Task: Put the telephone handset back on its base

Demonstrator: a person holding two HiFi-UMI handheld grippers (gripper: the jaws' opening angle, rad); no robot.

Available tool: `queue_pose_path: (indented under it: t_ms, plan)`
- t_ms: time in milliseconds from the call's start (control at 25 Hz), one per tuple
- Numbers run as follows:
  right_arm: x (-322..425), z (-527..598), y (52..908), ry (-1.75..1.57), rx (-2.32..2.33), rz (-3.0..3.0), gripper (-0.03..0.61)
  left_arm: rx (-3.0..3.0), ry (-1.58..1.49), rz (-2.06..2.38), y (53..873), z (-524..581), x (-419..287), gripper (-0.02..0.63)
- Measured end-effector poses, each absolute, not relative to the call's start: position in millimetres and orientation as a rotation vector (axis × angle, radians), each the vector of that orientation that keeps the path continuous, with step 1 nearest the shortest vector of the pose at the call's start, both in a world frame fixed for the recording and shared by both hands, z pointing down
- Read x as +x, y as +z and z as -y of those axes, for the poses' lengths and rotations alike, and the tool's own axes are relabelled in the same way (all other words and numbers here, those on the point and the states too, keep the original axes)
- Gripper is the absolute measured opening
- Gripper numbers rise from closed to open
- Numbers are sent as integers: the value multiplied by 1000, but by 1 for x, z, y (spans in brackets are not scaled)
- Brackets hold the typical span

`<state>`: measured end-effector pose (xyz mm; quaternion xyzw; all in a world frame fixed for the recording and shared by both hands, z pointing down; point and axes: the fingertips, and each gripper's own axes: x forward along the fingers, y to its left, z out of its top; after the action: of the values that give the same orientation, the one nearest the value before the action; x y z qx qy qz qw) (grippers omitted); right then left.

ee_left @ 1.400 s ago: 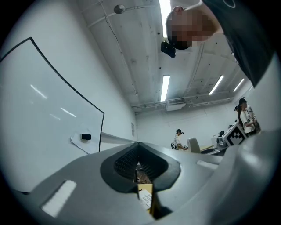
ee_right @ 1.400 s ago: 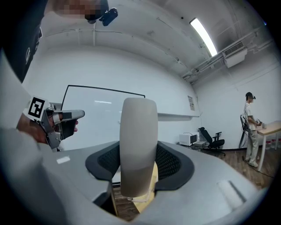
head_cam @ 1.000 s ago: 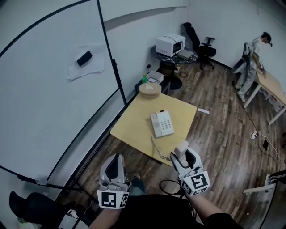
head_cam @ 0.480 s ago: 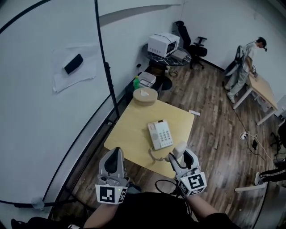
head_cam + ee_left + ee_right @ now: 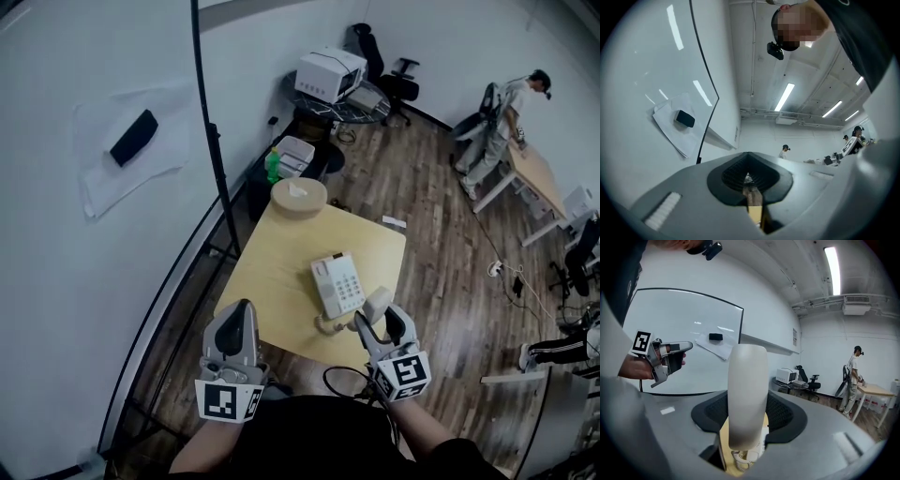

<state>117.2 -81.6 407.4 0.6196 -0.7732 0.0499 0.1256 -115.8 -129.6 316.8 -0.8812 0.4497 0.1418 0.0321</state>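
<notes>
Off-white plastic handset (image 5: 377,304) is clamped upright in the right gripper (image 5: 380,322), lower centre; the left gripper (image 5: 241,314), lower left, is closed empty. Beyond, the white keypad base (image 5: 337,284) lies on a yellow table (image 5: 269,270) and could be dragged askew by the coiled cord (image 5: 327,325).

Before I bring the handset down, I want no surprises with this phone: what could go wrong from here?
1. The coiled cord loops at the table's near edge, between the base and the handset in the right gripper. It may snag or drag the base.
2. Nothing steadies the base. The left gripper is shut and away from the table, so a bump could shift it.
</notes>
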Motion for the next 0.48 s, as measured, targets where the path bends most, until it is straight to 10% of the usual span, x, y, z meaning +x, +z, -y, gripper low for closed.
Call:
queue_pose_path:
  t_ms: [480]
  plan:
    - [117, 133, 451, 209, 1737, 2143, 232, -2795, 404, -1373, 346, 167, -115, 0]
